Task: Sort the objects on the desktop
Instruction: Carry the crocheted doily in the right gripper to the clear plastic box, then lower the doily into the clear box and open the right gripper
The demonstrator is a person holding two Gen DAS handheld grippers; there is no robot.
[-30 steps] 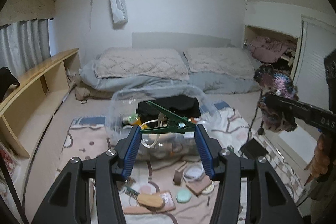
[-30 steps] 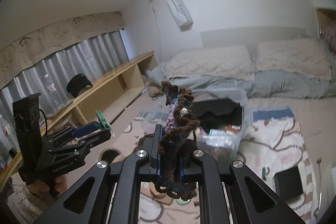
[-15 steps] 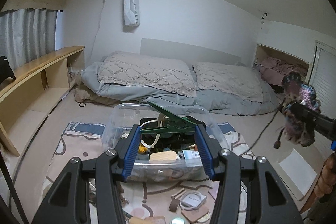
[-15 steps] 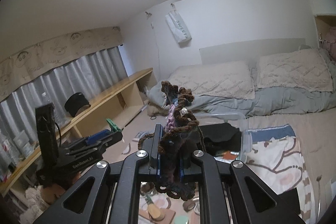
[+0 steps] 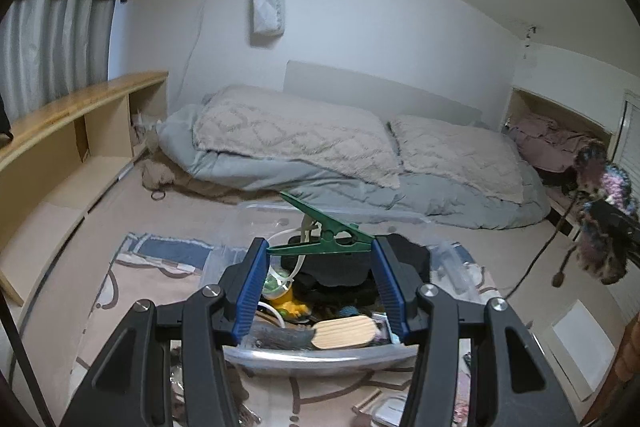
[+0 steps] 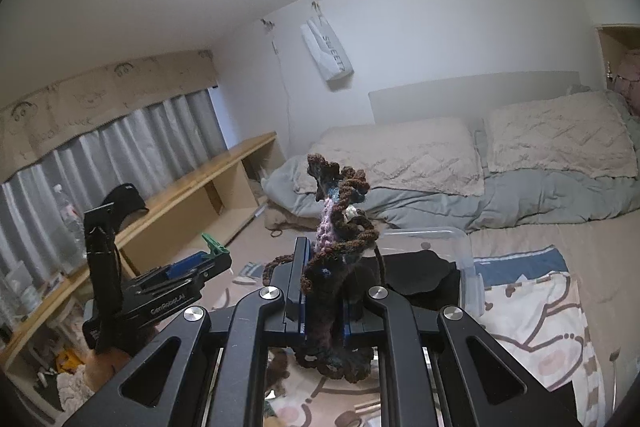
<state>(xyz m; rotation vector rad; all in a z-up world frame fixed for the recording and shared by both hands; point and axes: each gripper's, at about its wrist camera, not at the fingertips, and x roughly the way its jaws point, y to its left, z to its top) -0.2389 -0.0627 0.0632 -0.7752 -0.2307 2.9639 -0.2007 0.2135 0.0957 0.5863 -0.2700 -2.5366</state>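
Two claws hover above the clear bin (image 5: 320,357) on the floor: the left claw (image 5: 320,267) pinches a light, stiff green clothespin (image 5: 324,239) end to end, the right claw (image 6: 324,291) squeezes a soft, floppy crocheted piece (image 6: 336,227) mid-body.

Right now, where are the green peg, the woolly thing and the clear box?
Green peg (image 5: 325,241), left wrist view, at its hinge.
Woolly thing (image 6: 334,259), right wrist view, mid-bundle above the claw.
Clear box (image 5: 320,355), left wrist view, near rim.
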